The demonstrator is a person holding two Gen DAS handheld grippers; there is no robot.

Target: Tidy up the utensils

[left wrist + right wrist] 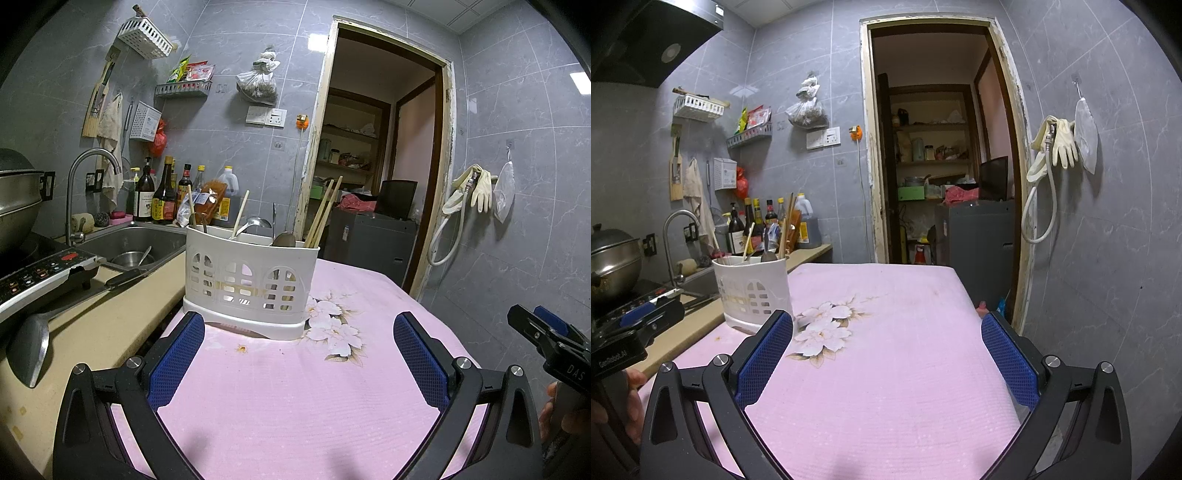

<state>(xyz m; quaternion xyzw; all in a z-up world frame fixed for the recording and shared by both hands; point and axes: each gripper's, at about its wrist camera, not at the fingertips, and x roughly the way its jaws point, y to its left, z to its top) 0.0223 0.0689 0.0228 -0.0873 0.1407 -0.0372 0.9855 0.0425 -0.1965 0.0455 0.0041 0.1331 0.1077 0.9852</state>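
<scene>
Looking along my left gripper [299, 354], I see both blue pads spread wide with nothing between them, only the pink flowered cloth [295, 398] below. At twelve o'clock, just beyond the fingertips, stands the white utensil caddy [251, 284] on that cloth, upright, near the cloth's edge beside the beige counter [96, 325]. Out of it rise wooden chopsticks [325, 212] at its one o'clock corner, a metal spoon [284, 239] beside them, and a steel ladle [253, 223] toward the middle. At nine o'clock a large metal ladle [31, 347] lies on the counter, well apart from the caddy, and a sink [136, 243] sits at ten o'clock.

My right gripper [886, 354] is likewise fully spread and holds nothing, hanging over the cloth [886, 369]. From this wrist the caddy [753, 291] sits at ten o'clock, close to the left pad [764, 354]. My left gripper's body shows at nine o'clock in this view, low over the counter.
</scene>
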